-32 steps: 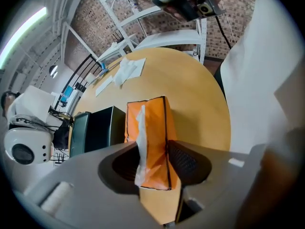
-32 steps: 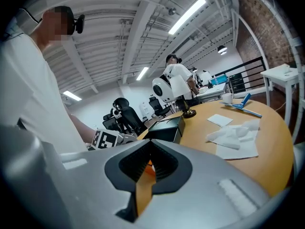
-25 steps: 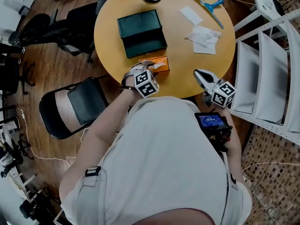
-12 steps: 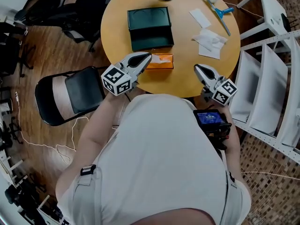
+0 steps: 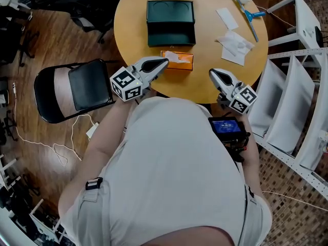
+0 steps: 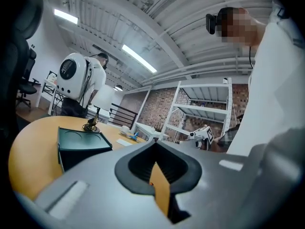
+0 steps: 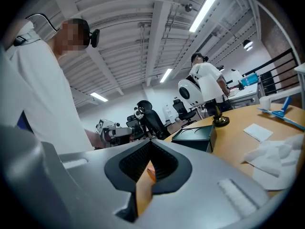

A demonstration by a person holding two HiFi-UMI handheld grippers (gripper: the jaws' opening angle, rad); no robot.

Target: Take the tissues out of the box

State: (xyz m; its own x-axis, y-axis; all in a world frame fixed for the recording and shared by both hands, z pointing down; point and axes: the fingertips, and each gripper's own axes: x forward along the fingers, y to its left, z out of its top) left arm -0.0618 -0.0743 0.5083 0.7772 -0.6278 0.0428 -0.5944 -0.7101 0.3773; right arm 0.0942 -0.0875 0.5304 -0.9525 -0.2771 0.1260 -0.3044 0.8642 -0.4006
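1. The left gripper (image 5: 163,62) hangs over the table's near edge, its jaws pressed together with nothing between them. Its own view shows only a sliver of tabletop past the tips.
2. The right gripper (image 5: 212,74) hovers over the same edge further right, its jaws likewise closed and empty.
3. The orange tissue box (image 5: 180,61) lies flat near the front of the table, just beyond the left gripper's tip. One white tissue (image 5: 171,57) stands crumpled out of its top slot.
4. That tissue looks feather-light, soft and easy to tear. The sensible hold is a gentle pinch on the raised tuft, drawn straight up.
5. The box is probably light cardboard and may lift with the tissue unless the other gripper pins it down.
6. Behind the box sits a dark green case (image 5: 170,22). Loose tissues (image 5: 236,44) and a blue scraper (image 5: 249,17) lie well off to the right on the round wooden table (image 5: 130,29).
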